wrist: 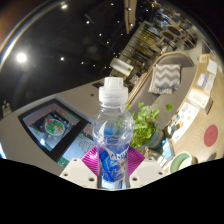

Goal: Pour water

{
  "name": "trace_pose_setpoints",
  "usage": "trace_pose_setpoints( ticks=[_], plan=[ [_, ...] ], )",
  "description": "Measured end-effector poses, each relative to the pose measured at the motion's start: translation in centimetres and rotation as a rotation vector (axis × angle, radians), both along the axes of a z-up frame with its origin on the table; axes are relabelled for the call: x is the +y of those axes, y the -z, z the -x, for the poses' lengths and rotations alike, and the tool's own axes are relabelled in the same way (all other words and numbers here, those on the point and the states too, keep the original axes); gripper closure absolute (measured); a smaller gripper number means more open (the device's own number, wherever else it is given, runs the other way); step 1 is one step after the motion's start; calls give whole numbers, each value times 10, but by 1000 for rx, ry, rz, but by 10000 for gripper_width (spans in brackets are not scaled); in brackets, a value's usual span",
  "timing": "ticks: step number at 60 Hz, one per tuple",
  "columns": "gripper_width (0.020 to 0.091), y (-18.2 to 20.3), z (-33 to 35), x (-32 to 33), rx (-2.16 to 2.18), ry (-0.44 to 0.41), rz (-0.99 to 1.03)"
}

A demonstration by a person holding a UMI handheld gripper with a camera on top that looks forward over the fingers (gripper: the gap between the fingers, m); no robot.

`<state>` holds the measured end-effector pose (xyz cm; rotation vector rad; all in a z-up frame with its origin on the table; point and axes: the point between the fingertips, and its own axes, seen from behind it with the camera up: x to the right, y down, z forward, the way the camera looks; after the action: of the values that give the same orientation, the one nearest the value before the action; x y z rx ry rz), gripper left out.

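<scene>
**Bottle held up between the pads**

On the left, a pale surface point(40, 112) carries a dark tray point(52, 124) with a picture on it. In the middle, the hand-held gripper point(113, 168) is closed on a clear water bottle point(113, 130); both pink pads point(92, 160) press its lower part. The bottle is upright and its white cap point(113, 93) is on. To the right, just behind it, is a green plant point(146, 122).
</scene>
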<state>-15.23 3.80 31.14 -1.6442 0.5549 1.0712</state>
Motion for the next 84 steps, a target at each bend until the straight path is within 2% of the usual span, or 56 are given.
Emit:
trace_pose_setpoints(
  ticks=[8,14,24,31,32,42,51,58,68,70,73,76,79,84],
  plan=[
    [791,-11,-58,4,-393,82,-104],
    [789,5,-98,9,-625,126,-123],
    [789,70,-160,18,-878,173,-47],
    [787,124,-190,24,-936,182,40],
    [788,142,-195,26,-949,179,49],
    [786,200,-212,22,-1009,148,130],
    [784,233,-219,18,-1008,141,168],
    [717,237,-219,12,-1003,161,150],
    [566,245,-221,12,-1011,154,202],
    [489,254,-222,8,-1006,139,252],
    [243,263,-217,1,-992,106,296],
    [283,266,-217,-11,-993,94,330],
    [243,258,-218,-24,-1003,97,346],
    [251,237,-213,-49,-1028,88,362]
  ],
)
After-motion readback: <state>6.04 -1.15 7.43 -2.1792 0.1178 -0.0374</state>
